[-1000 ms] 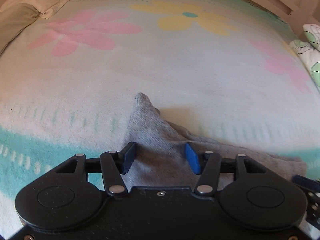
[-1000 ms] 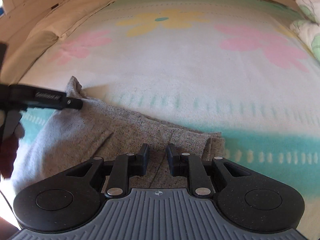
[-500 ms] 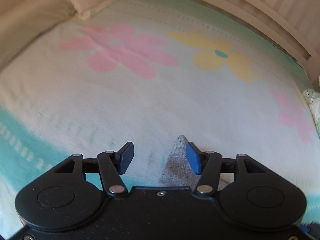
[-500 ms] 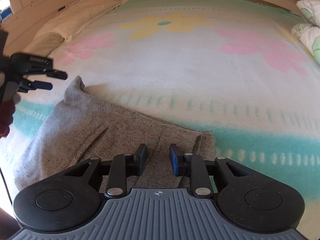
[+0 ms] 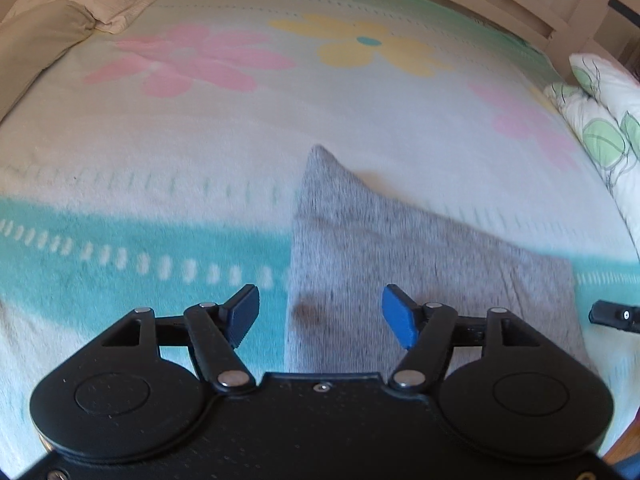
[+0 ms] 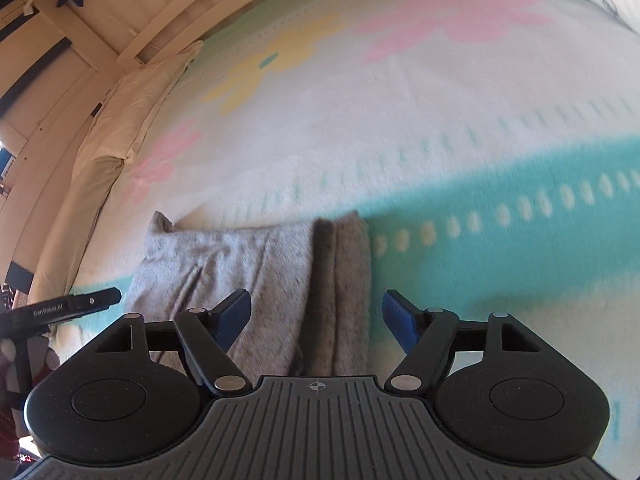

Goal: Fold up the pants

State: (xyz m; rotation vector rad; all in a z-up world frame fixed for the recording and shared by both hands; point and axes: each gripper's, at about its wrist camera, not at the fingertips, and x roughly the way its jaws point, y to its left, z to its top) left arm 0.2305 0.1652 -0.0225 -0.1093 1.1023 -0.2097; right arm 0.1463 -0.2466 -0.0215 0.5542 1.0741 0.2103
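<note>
Now both the left gripper [image 5: 319,317] and right gripper [image 6: 316,317], just opened wide, hover over released grey pants [image 5: 400,256].

Each camera sat behind its own jaws, angled steeply down and close above the bed. The left wrist view faced the flowered blanket [image 5: 224,152] squarely; the right wrist view was rolled, tilting the bed. Both shared the folded grey pants [image 5: 420,256] [image 6: 256,264] and the blanket's teal stripe.

flowered blanket [image 5: 240,152] (cream pillows [image 5: 52,20] beside).
</note>
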